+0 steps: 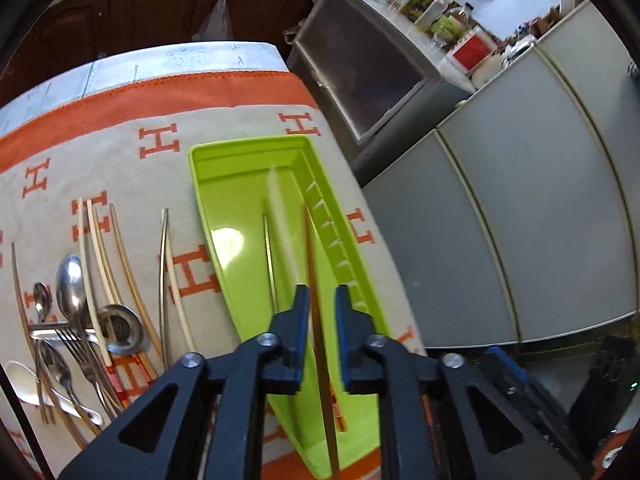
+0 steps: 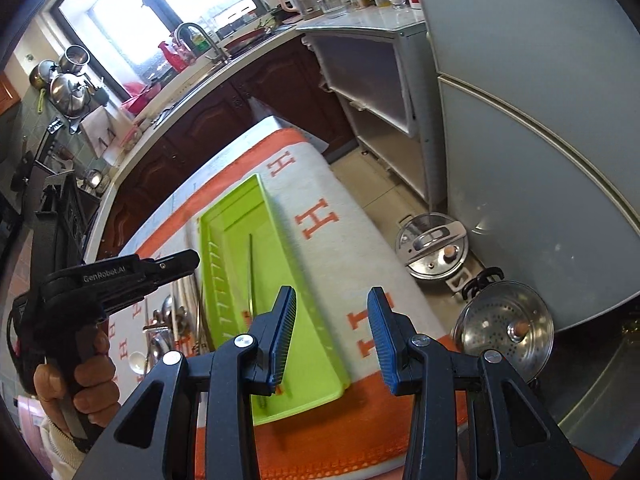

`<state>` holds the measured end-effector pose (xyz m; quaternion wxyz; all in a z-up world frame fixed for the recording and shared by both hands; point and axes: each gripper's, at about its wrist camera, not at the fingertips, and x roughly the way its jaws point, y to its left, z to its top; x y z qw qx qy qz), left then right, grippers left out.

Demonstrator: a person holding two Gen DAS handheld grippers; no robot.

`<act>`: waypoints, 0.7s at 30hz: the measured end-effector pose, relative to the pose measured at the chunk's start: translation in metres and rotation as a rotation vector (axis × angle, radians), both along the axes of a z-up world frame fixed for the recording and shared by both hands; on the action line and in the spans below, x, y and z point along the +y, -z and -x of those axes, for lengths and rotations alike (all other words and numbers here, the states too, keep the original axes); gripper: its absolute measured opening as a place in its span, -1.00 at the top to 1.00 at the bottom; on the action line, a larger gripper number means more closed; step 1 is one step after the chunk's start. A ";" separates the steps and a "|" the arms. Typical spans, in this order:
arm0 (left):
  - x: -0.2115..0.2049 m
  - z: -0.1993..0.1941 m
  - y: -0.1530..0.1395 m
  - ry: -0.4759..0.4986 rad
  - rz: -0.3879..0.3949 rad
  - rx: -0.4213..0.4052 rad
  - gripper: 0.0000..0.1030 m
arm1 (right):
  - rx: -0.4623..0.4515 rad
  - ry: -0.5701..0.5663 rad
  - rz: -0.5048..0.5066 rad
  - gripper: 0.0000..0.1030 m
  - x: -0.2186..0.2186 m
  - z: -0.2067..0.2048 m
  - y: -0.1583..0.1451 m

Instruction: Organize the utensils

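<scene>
Tilting my left gripper (image 1: 322,294) down over the green tray (image 1: 240,184), fingers parted around one loose brown chopstick (image 1: 320,344); one metal chopstick (image 1: 270,256) inside | right view: right gripper (image 2: 332,304) spread, empty, above tray; one hand (image 2: 86,380).

Utensil pile (image 1: 80,328) left of tray (image 1: 224,184); chopstick (image 1: 270,256) inside.
</scene>
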<state>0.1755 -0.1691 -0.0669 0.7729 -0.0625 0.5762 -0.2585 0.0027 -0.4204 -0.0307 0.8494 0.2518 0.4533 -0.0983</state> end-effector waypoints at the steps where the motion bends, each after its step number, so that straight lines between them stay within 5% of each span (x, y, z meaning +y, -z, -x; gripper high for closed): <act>1: 0.003 0.001 0.001 -0.007 -0.009 -0.007 0.42 | 0.002 0.004 0.000 0.27 -0.003 -0.002 0.002; 3: 0.008 -0.001 0.002 -0.024 -0.007 -0.016 0.15 | 0.010 0.008 0.000 0.27 -0.005 -0.007 0.006; 17: 0.081 0.026 -0.005 -0.131 -0.085 -0.105 0.09 | 0.089 -0.226 -0.065 0.27 0.080 -0.059 0.043; 21: 0.112 0.045 -0.008 -0.172 -0.141 -0.150 -0.08 | 0.137 -0.261 -0.057 0.27 0.101 -0.071 0.059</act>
